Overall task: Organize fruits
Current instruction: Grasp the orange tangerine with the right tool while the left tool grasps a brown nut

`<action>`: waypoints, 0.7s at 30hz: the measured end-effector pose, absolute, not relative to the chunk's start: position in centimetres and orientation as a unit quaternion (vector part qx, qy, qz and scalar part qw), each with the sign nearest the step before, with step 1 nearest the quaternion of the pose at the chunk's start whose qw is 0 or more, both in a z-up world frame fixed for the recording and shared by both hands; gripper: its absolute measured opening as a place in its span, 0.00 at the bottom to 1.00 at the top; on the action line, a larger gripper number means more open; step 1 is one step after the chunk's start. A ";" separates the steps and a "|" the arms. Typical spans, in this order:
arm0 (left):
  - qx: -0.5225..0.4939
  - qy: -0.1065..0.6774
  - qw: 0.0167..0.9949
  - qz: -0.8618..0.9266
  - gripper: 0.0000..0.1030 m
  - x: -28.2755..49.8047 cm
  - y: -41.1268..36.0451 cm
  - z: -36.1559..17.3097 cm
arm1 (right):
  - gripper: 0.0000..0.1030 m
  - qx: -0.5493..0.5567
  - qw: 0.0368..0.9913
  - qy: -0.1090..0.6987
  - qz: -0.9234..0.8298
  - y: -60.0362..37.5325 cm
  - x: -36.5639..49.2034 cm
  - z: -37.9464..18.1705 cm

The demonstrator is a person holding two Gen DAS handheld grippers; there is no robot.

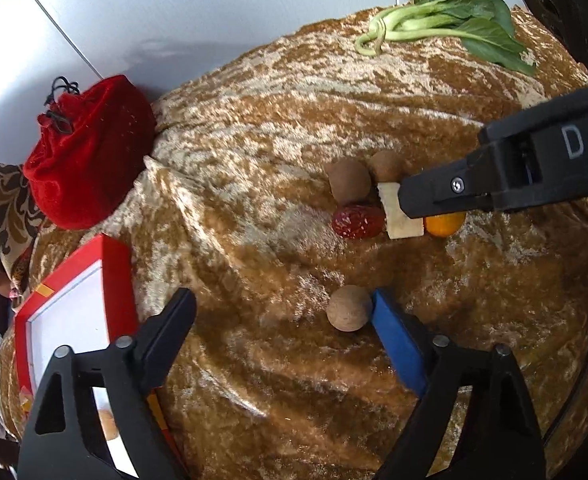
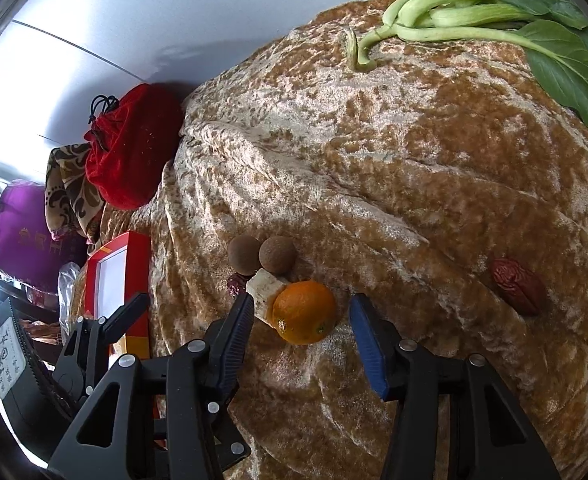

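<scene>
On the golden velvet cloth (image 1: pixel 278 128) lies a cluster: two brown longans (image 1: pixel 350 186), a red date (image 1: pixel 358 222), a white chunk (image 1: pixel 400 216) and a small orange (image 1: pixel 444 226). My right gripper (image 2: pixel 302 304) stands open around the orange (image 2: pixel 304 312), with a gap showing on each side. Its left finger touches the white chunk (image 2: pixel 264 286). A lone longan (image 1: pixel 350 308) rests against the blue pad of my left gripper (image 1: pixel 282 304), which is open and wide. A second red date (image 2: pixel 518 286) lies apart to the right.
A red box with a white inside (image 1: pixel 70 308) sits at the cloth's left edge, beside my left gripper. A red drawstring pouch (image 1: pixel 90 152) stands behind it against the white wall. Bok choy (image 1: pixel 454 20) lies at the far right.
</scene>
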State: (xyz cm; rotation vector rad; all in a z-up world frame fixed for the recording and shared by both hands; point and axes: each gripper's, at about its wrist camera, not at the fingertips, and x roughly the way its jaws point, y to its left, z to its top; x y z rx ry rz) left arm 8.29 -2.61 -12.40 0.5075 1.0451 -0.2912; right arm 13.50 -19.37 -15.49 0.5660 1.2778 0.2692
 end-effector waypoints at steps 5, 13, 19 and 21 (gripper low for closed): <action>0.224 0.498 0.824 -0.152 0.76 8.6 -2.4 -12.7 | 0.44 0.252 0.753 0.592 0.135 -18.8 13.7 -15.8; 0.195 0.509 0.820 -0.173 0.58 8.7 -2.4 -13.0 | 0.42 0.252 0.747 0.598 0.142 -18.3 13.6 -15.9; 0.193 0.509 0.819 -0.180 0.48 8.5 -2.7 -12.7 | 0.38 0.260 0.743 0.599 0.144 -18.8 13.4 -15.9; 0.188 0.510 0.819 -0.184 0.43 8.4 -2.8 -12.7 | 0.37 0.261 0.744 0.599 0.144 -19.0 13.4 -15.9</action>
